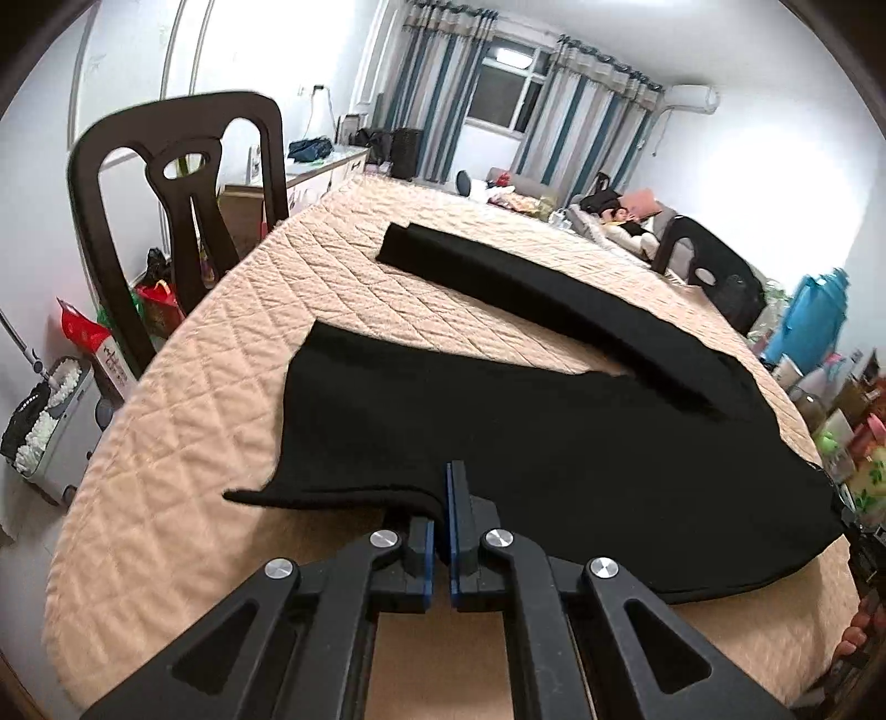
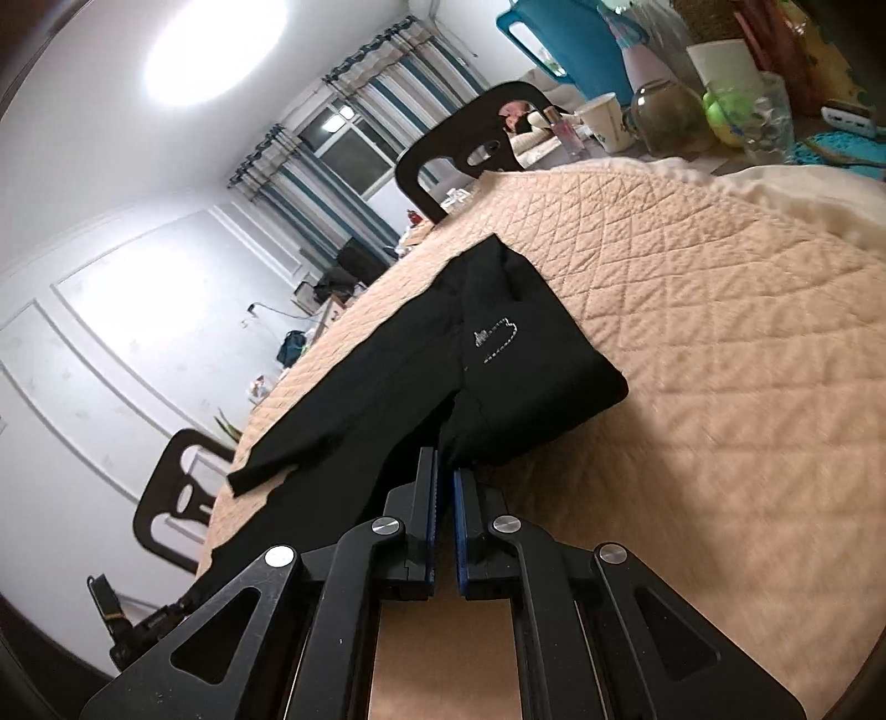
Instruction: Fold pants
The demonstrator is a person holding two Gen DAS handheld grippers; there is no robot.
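Black pants [image 1: 554,454] lie on a table covered by a beige quilted cloth [image 1: 183,443]. One leg stretches away toward the far side, the other lies nearer and wider. My left gripper [image 1: 446,498] is shut on the near leg's hem edge, lifting it slightly. In the right wrist view the pants [image 2: 498,354] show a small silver decoration near the waist. My right gripper [image 2: 446,476] is shut on the pants' waist edge, near the table's front edge.
A dark chair [image 1: 183,183] stands at the table's left, another [image 1: 714,271] at the far right. Bottles, cups and a blue jug [image 2: 570,50] crowd the table's right end. A mop bucket [image 1: 50,421] sits on the floor.
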